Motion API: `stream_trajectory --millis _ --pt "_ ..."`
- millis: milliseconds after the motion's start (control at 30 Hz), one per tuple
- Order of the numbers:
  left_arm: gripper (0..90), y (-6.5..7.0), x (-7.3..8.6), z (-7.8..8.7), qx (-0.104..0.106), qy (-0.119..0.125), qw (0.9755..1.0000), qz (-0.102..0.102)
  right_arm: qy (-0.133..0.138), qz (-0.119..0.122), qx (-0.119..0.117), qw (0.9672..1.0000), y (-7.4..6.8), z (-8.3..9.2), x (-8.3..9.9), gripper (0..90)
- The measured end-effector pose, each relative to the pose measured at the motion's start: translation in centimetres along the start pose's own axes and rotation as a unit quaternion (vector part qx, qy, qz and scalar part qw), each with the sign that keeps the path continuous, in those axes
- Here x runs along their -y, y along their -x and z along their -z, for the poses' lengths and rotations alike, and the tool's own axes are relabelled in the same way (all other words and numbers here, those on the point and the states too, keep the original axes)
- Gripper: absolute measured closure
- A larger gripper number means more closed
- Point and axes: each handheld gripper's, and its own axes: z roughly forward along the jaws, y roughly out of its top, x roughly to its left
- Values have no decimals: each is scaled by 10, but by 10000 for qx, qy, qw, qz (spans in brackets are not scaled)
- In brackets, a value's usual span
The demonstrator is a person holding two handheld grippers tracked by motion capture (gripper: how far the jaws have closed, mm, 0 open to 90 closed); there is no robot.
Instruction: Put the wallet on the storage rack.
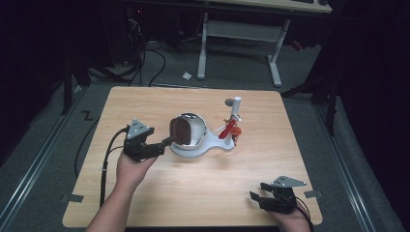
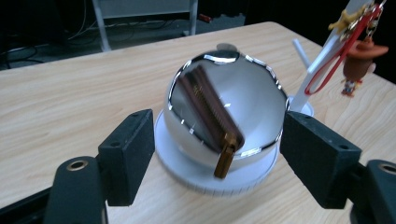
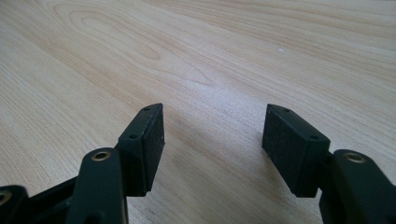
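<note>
Left gripper (image 1: 162, 143) at the mirror (image 1: 183, 130); right gripper (image 1: 256, 197) idle.

High view: mirror on a white stand (image 1: 203, 149) mid-table (image 1: 145, 101), left jaws apart just left of it, tips near its rim; right gripper well apart near the table's front edge, bare wood between. Dark floor around.
Left gripper view: mirror (image 2: 227, 109) between and beyond the spread jaws, no contact; red keyring (image 2: 343, 51) right of it.
Right gripper view: jaws apart over bare wood.
</note>
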Motion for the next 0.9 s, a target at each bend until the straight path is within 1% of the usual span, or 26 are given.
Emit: stream_trajectory --millis 167,367,433,533,633,733,800,833,867,900 --pt "268 -8 22 8 2 -76 9999 132 -11 19 9 10000 -1 -1 0 381" --pt "269 -15 56 11 3 -339 9992 232 -10 3 20 10000 -2 -2 0 370" --pt "269 -15 69 12 18 -455 9988 196 8 14 29 10000 -2 -2 -1 368" --pt "269 -15 85 15 41 -613 9980 178 9 29 52 10000 -3 -3 -1 369" --pt "269 -15 99 21 -7 -765 9970 106 -1 55 67 10000 -3 -4 0 368" --pt "269 -12 114 33 -59 -799 9968 16 11 101 113 9999 -4 -5 0 368" --pt "274 -8 130 43 -104 -745 9972 -42 43 101 129 9999 -4 -5 0 366" --pt "290 -7 135 45 -61 -815 9967 -35 80 88 130 9998 -4 -4 0 366" --pt "290 -6 138 47 84 -981 9951 1 95 103 149 9998 -4 -4 0 366" --pt "276 -6 138 50 116 -937 9955 -1 122 110 175 9997 -4 -3 0 366"
